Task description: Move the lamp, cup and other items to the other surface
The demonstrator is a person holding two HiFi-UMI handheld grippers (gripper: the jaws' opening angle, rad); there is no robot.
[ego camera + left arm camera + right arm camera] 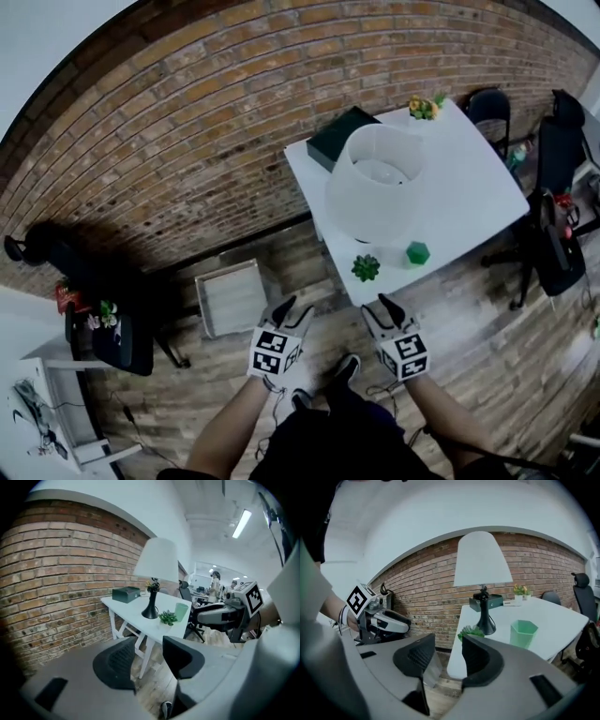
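A lamp (375, 183) with a wide white shade and a black base stands on the white table (469, 187). At the table's near edge sit a green cup (417, 252) and a small succulent (366, 268). A dark green box (337, 136) and yellow flowers (424, 107) are at the far side. My left gripper (295, 314) and right gripper (375, 311) hover side by side just short of the table's near corner, both open and empty. The left gripper view shows the lamp (154, 564), cup (181, 609) and succulent (168, 617) beyond the jaws. The right gripper view shows the lamp (482, 564) and cup (522, 632).
A white tray (230, 298) lies on the wooden floor left of the table, by the brick wall (187, 141). Black office chairs (553, 234) stand to the right of the table. Another dark chair (112, 328) and a white shelf (47, 412) are at the left.
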